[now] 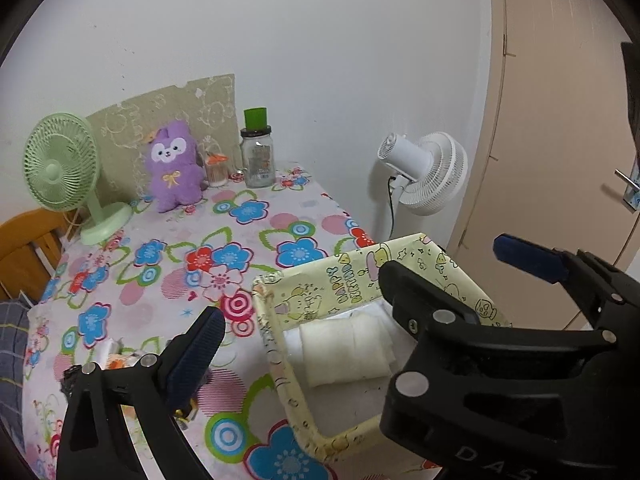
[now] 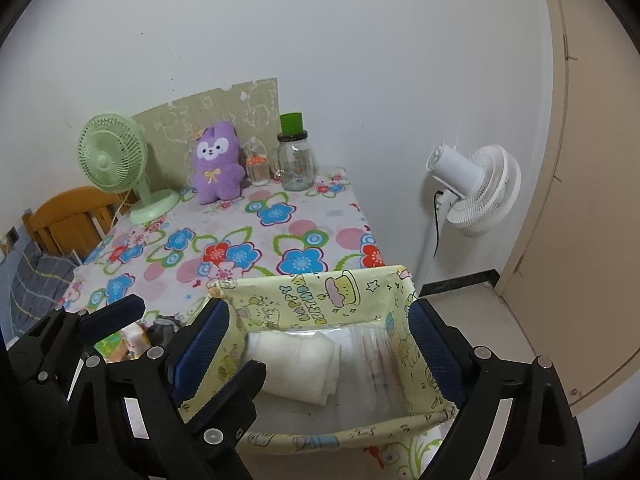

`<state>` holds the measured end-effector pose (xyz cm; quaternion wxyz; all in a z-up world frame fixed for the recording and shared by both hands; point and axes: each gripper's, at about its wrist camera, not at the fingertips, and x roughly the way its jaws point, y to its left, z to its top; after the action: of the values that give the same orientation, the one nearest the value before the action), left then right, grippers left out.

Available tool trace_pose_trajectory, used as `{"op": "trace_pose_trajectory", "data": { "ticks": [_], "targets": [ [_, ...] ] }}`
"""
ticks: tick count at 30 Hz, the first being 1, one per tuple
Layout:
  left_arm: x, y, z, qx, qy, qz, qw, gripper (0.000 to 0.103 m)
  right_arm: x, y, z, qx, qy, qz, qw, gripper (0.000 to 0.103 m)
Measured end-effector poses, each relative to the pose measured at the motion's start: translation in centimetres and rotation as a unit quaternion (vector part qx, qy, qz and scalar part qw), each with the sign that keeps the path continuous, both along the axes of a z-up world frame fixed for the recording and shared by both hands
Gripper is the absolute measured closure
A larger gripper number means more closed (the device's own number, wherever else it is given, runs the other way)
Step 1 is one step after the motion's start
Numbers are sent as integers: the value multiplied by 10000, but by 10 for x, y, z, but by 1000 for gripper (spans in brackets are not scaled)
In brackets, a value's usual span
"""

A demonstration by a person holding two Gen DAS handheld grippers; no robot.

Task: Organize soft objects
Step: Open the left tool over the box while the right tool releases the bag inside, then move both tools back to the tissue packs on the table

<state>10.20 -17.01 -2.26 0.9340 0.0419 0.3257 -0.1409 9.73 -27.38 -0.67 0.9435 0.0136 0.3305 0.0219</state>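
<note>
Sitting folded in the yellow cartoon-print fabric bin w/ a clear plastic packet: white soft cloth. Left gripper & right gripper both wide apart, holding nothing. Purple plush toy and small items beside bin prob. left.

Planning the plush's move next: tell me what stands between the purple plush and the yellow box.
Nothing visible does. Between the purple plush and the yellow fabric box lies only bare flowered tablecloth. The box is open on top, and a folded white cloth takes up part of its floor.
</note>
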Motion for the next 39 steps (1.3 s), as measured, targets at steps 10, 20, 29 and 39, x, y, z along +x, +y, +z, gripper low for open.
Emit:
{"op": "trace_pose_trajectory", "data": {
  "ticks": [10, 20, 29, 39],
  "targets": [
    [-20, 23, 19, -16, -277, 129, 9995, 2, -21, 14, 19, -13, -264, 41, 9996, 7],
    [-37, 48, 37, -89, -528, 122, 9985, 0, -41, 37, 38, -16, -489, 69, 9988, 7],
    [-48, 80, 41, -94, -665, 216, 9975, 0, -53, 68, 45, -17, -625, 182, 9979, 7],
    [-57, 123, 41, -46, -759, 361, 9965, 0, -57, 112, 41, 105, -618, 317, 9975, 7]
  ]
}}
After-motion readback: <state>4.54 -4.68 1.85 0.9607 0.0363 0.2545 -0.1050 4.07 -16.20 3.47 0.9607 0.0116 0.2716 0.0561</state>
